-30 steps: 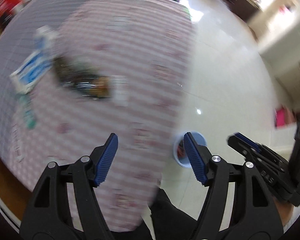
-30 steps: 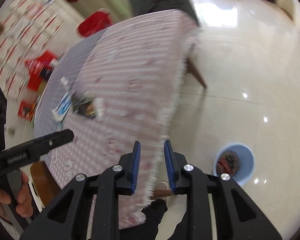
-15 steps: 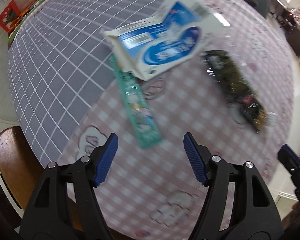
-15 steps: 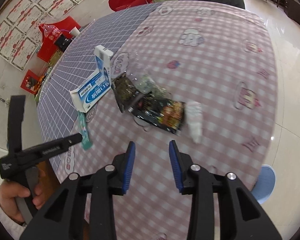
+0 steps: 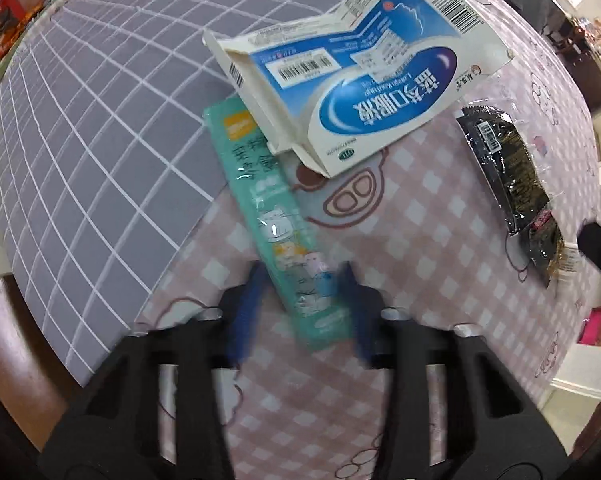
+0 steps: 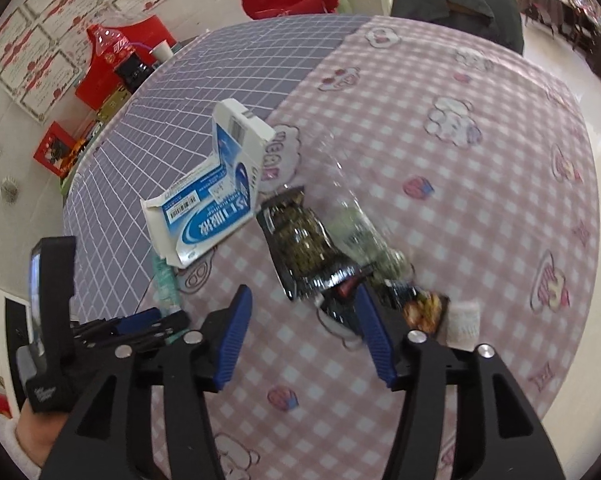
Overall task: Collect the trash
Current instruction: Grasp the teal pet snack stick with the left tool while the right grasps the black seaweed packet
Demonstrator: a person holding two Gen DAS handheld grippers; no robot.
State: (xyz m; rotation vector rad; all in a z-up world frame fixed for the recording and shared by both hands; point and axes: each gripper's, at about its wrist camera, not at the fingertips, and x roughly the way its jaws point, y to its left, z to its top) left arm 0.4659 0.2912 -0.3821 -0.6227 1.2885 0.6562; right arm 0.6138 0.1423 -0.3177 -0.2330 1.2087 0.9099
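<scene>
Broadly, the round table with grey-grid and pink-check cloth lies bare toward its far edge. Trash clusters near the cloth seam: flattened blue-white carton, black foil wrapper, long teal packet. Left gripper, jaws just closing, straddles the packet's near end; whether it grips, I cannot tell. Right gripper, just opening, stands unclenched, the black wrapper's near end between its jaws.

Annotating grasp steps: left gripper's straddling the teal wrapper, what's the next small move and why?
Probably finish closing the left gripper on the teal wrapper. Its jaws have just been closing, and the wrapper's near end lies between the blurred blue fingers, flat on the checked tablecloth. Its far end is tucked under the blue-and-white carton, so lift gently afterward.
</scene>
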